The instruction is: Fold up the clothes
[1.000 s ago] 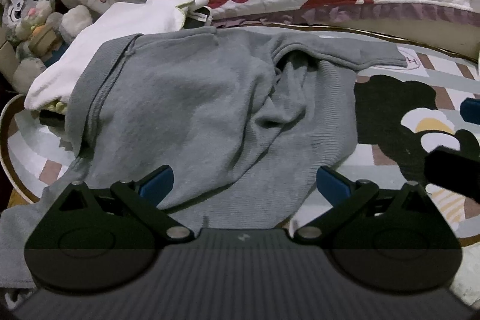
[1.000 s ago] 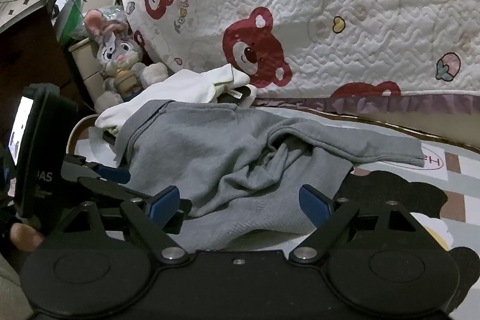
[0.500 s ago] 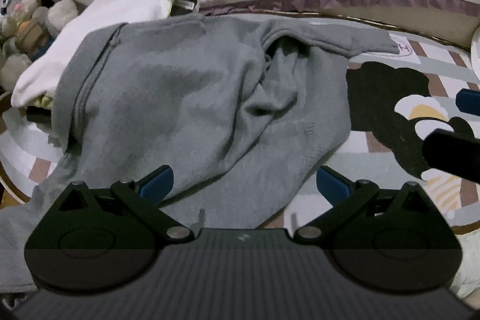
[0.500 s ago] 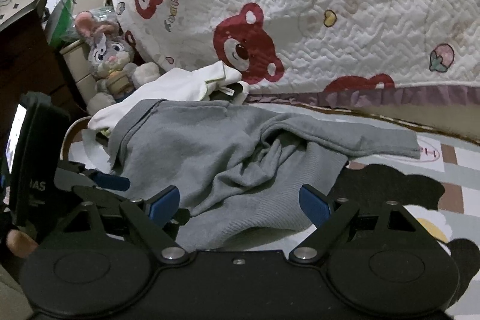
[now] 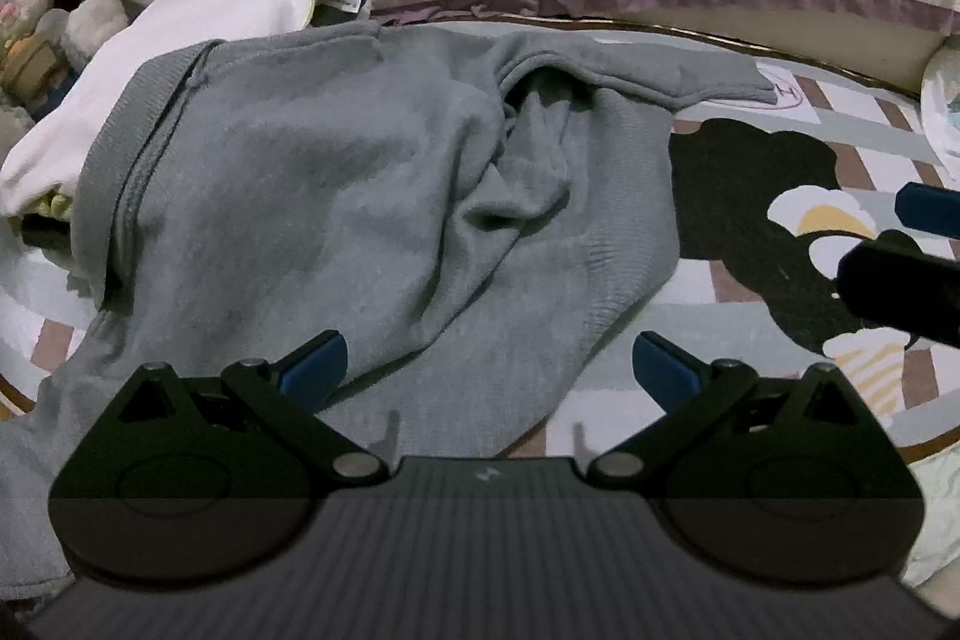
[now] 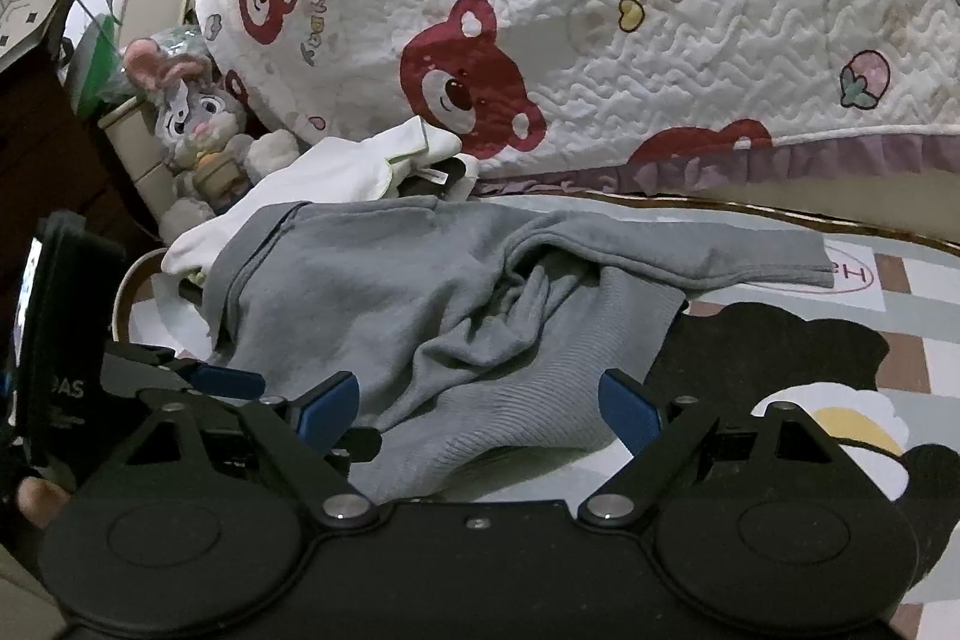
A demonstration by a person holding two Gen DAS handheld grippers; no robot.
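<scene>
Hovering with jaws spread and empty, the left gripper (image 5: 486, 370) and right gripper (image 6: 480, 406) face the grey sweater (image 5: 336, 196), rumpled mid-frame on the patterned mat (image 5: 780, 292). Soft and limp, it will likely sag; the hem corner at lower centre looks graspable.

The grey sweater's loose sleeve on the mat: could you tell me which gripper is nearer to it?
Right. The right gripper faces the sleeve ahead of it; the left gripper sits further left, over the grey sweater body.
</scene>
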